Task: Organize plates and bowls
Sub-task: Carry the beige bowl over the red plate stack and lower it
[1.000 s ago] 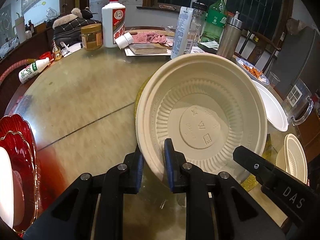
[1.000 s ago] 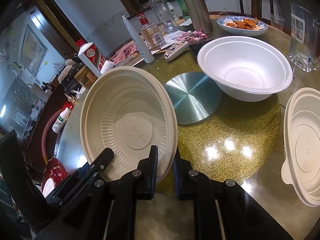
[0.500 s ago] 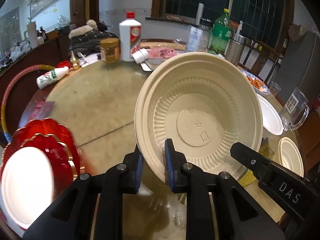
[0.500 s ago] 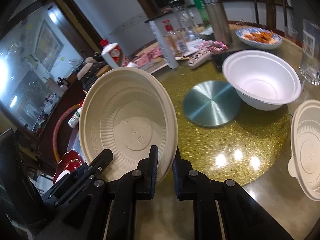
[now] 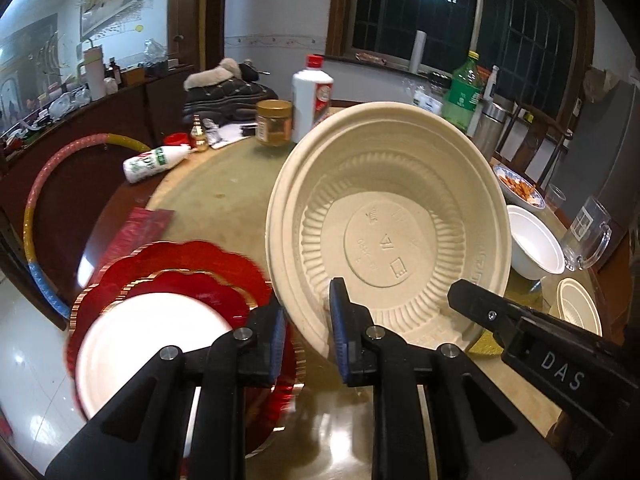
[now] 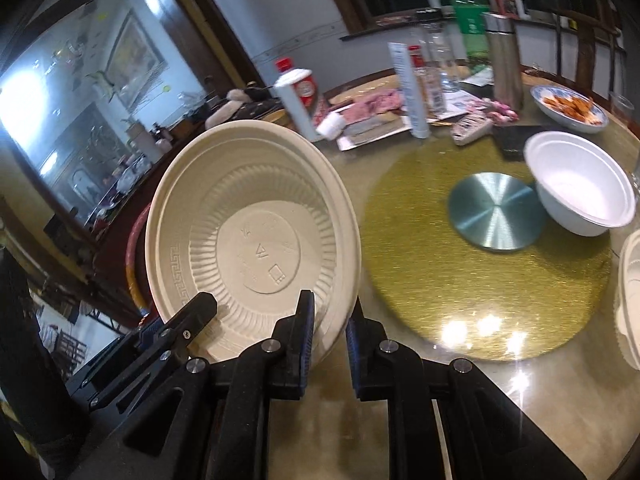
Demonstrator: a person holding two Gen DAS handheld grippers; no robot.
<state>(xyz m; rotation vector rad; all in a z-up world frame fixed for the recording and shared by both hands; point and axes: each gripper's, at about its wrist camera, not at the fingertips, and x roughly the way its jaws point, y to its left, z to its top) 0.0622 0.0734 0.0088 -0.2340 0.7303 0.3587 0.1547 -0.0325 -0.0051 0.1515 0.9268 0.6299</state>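
Beige bowl (image 5: 394, 236): tilted, rim clamped between left gripper (image 5: 306, 334) fingers. Right gripper (image 6: 329, 330) likewise pinches its near rim.

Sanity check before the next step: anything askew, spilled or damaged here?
One oddity: a small white bottle lies on its side at the table's far edge, near the hoop. No spill visible. The beige bowl is steeply tilted, but both grippers clamp its rim. No damage seen.
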